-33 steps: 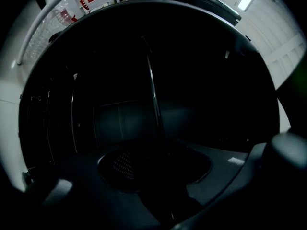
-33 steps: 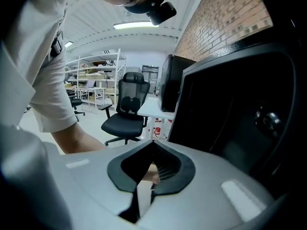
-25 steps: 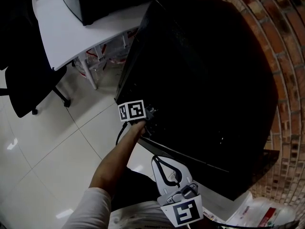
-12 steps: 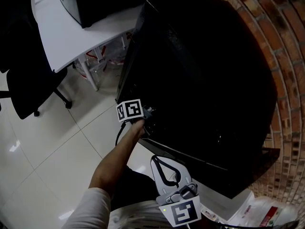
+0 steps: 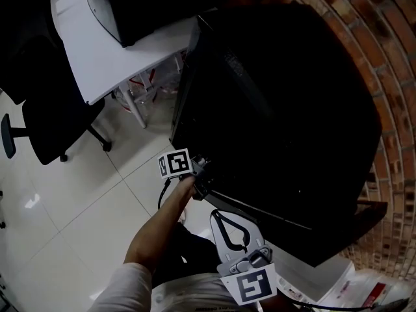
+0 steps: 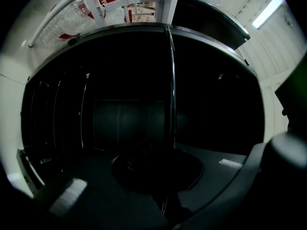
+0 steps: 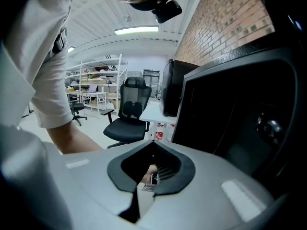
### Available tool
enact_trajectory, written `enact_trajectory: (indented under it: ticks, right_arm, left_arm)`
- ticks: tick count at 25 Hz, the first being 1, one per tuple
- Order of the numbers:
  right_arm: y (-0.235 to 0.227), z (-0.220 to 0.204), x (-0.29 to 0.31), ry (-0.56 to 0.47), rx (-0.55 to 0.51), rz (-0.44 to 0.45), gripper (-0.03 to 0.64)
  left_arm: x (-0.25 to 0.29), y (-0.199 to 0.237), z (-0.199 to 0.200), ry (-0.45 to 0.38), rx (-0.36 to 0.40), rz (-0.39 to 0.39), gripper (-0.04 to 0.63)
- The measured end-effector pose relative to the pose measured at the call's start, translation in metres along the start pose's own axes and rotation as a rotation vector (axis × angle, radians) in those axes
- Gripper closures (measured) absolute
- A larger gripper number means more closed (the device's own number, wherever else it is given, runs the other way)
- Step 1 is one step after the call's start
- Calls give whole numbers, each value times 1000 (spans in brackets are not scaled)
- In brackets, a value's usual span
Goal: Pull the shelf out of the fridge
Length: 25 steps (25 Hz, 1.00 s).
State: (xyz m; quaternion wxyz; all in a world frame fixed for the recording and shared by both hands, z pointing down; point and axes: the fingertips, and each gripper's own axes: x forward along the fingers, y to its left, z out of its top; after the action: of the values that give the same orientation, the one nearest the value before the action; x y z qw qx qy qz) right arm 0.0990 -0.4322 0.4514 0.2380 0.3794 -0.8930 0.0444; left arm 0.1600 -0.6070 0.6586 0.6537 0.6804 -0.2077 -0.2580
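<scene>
Left gripper view: left tool [image 6: 165, 209] pinches thin, glossy shelf wire [image 6: 171, 80].

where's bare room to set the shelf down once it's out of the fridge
Widest bare patch: the tiled floor between the office chair and the fridge, left of the person's arm. The white table has a bare strip in front of the black box. Crowded: under the table, and no gap shows between fridge and brick wall.

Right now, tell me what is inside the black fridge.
A thin metal wire shelf shows, its front rod in the shut left tool; more wires stand at the left. The rest is too dark to tell.
</scene>
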Motion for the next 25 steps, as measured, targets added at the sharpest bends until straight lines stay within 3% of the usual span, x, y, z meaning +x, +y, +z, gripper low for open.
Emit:
enact_trajectory:
  ticks: [12, 18, 25]
  right_arm:
    - [26, 24, -12, -58, 12, -56, 612]
    - [43, 31, -38, -61, 16, -109, 612]
    - [69, 45, -65, -85, 23, -158, 612]
  left_arm:
    - [-68, -42, -6, -66, -3, -48, 583]
    - [-105, -90, -15, -91, 2, -96, 581]
    - [-168, -150, -25, -133, 64, -104, 580]
